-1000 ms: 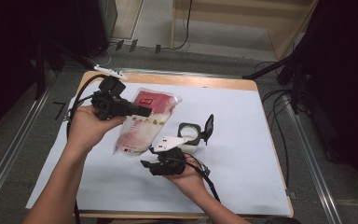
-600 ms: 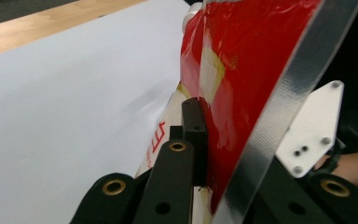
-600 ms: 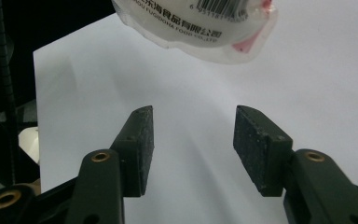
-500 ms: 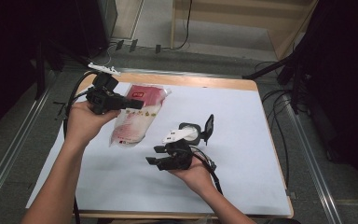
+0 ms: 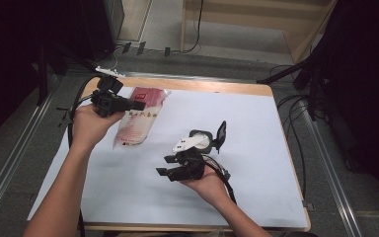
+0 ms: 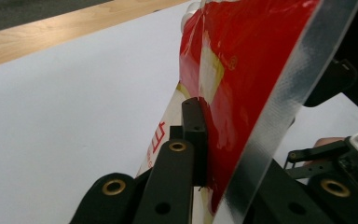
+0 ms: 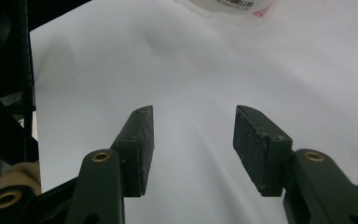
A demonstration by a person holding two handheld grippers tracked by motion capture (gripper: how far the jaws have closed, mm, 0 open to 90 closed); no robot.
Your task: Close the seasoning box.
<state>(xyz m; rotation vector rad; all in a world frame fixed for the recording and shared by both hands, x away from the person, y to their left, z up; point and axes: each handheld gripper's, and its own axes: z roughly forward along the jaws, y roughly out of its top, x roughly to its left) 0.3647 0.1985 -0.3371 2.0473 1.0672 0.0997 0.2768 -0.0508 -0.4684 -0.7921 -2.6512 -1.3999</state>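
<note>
Shifted leftward, left tool (image 5: pixel 137 105) pinches red pouch (image 5: pixel 139 118) above white table (image 5: pixel 256 128); right tool (image 5: pixel 164 166) spread.

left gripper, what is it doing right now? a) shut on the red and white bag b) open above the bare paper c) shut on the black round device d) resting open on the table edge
a: in the left gripper view the left gripper has its jaws pressed together on the red and white bag, and the high view shows that bag hanging from it over the white paper.
</note>
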